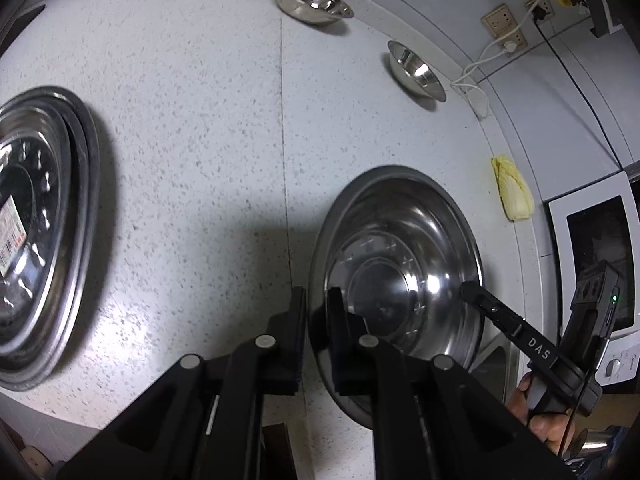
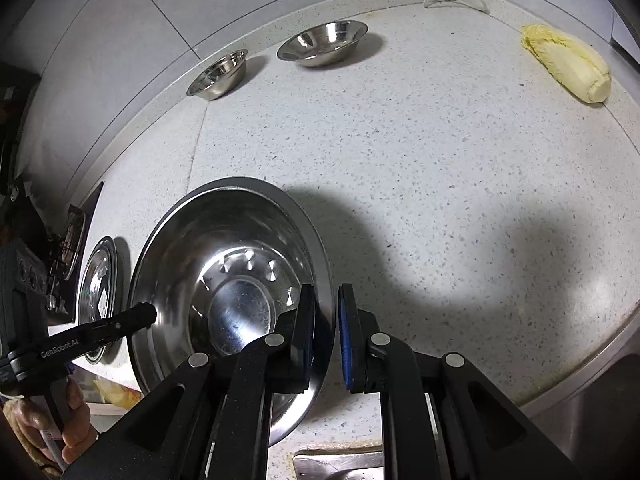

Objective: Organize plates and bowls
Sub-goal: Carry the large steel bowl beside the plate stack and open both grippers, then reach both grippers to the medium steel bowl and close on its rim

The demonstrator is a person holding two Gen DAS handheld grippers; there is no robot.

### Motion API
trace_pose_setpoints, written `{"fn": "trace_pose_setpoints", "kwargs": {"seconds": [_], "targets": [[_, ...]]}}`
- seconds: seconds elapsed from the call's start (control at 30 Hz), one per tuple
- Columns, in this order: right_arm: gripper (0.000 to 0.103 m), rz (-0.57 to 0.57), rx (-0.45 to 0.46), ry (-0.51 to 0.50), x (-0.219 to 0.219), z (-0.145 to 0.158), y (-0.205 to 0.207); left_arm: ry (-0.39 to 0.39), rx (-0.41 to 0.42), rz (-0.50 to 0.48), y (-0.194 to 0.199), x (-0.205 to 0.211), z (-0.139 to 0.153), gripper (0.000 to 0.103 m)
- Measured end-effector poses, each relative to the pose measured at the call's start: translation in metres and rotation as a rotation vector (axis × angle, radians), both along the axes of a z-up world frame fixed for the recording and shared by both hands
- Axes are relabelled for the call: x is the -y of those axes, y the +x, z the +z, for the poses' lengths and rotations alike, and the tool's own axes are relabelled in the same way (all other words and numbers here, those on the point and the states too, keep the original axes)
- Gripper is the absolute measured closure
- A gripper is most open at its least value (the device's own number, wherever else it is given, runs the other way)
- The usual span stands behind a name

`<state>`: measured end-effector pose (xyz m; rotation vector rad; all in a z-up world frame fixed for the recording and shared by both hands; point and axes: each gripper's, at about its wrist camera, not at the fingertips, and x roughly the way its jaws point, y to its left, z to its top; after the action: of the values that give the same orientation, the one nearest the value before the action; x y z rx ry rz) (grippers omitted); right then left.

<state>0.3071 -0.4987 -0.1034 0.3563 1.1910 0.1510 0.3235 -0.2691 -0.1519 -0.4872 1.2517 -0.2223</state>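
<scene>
Large steel bowl (image 2: 224,280) — rim pinched between both grippers' fingers (image 2: 308,320).

A kitchen is shown. A pale speckled stone countertop (image 2: 440,168) is seen spreading ahead of the tools, edged at its far side by a grey tiled wall (image 2: 168,4). Steel bowls (image 2: 324,44) are set far ahead near that wall, and a head of napa cabbage (image 2: 568,62) is laid ahead to the right. A white microwave oven (image 1: 596,256) is seen at the right, with wall sockets (image 1: 502,20) above it. A gas hob (image 2: 70,240) is glimpsed at the far left.
</scene>
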Motion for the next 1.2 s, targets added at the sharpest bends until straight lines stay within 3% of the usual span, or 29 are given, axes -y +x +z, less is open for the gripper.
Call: {"fn": "trace_pose_setpoints", "kwargs": {"seconds": [0.13, 0.23, 0.37, 0.43, 0.5, 0.67, 0.8, 0.93, 1.2], "targets": [[0.091, -0.01, 0.032, 0.006, 0.007, 0.011, 0.001, 0.013, 0.035, 0.023, 0.005, -0.015, 0.011, 0.076], [0.085, -0.034, 0.059, 0.018, 0.017, 0.019, 0.005, 0.019, 0.057, 0.038, 0.009, -0.025, 0.02, 0.074], [0.07, -0.059, 0.095, -0.003, 0.033, 0.035, 0.02, 0.005, 0.089, 0.055, 0.027, -0.031, 0.038, 0.065], [0.066, -0.068, 0.114, -0.025, 0.042, 0.047, 0.036, -0.017, 0.098, 0.065, 0.048, -0.027, 0.05, 0.064], [0.056, -0.055, 0.134, -0.051, 0.052, 0.061, 0.06, -0.045, 0.108, 0.053, 0.077, -0.017, 0.062, 0.062], [0.051, 0.012, 0.11, -0.081, 0.066, 0.076, 0.137, -0.102, 0.086, 0.037, 0.159, 0.011, 0.073, 0.062], [0.051, 0.021, 0.058, -0.069, 0.071, 0.066, 0.203, -0.119, 0.042, 0.034, 0.226, 0.034, 0.062, 0.062], [0.051, -0.018, 0.035, -0.052, 0.071, 0.041, 0.252, -0.085, 0.005, 0.019, 0.274, 0.059, 0.041, 0.062], [0.051, -0.027, -0.004, -0.044, 0.063, -0.002, 0.297, -0.035, -0.023, 0.028, 0.333, 0.086, 0.006, 0.062]]}}
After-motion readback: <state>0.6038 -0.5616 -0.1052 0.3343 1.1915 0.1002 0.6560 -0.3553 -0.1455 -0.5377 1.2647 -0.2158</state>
